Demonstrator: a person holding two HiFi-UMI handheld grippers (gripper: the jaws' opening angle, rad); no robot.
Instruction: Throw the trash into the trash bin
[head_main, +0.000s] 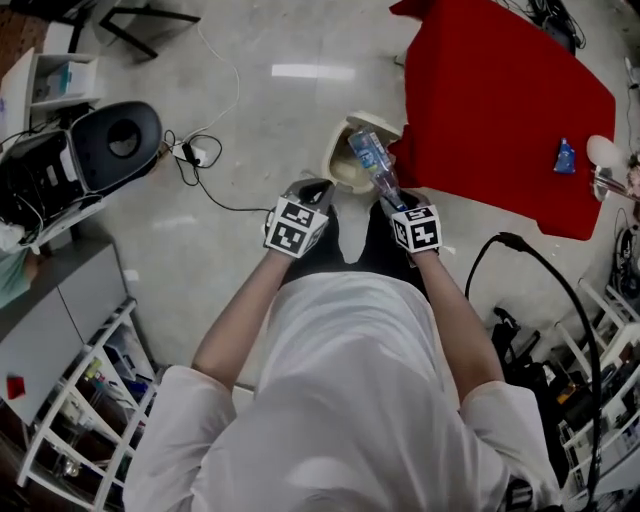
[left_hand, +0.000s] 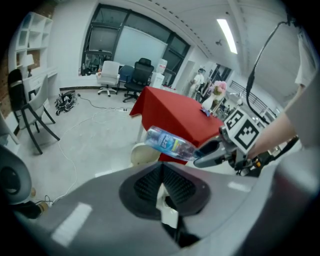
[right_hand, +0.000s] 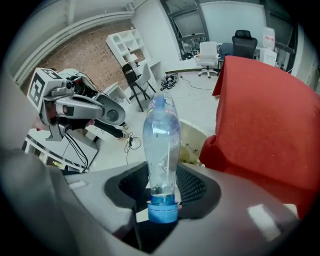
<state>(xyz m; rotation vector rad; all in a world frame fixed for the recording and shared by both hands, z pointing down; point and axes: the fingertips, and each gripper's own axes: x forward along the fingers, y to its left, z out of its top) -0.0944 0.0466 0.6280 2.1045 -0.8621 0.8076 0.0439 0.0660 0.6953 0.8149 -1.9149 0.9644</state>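
One pale floor (head_main: 250, 120) fills most of the head view. On it stands one table (head_main: 500, 110) under a red cloth, with a single small blue packet (head_main: 565, 155) lying on top, well away from the near edge.

One cream trash bin (head_main: 338, 165) sits on the floor just beside the table's near corner, its lid tipped back and its mouth open.

Two grippers reach out in front of the person, side by side, each with one marker cube. The right gripper (head_main: 394, 203) points steeply down toward the bin. Its jaws stand partly apart and clamp one clear plastic bottle (head_main: 373, 158) at the neck, just above the bottle's one blue cap (right_hand: 162, 209). The bottle sticks out along the jaws, base first, over the open bin and beside the cloth's corner.

The left gripper (head_main: 310, 190) hangs near the bin's other side, apart from it. Its jaws are drawn narrow and pinch one small white scrap (left_hand: 167, 202), paper by the look of it, deep between the pads.
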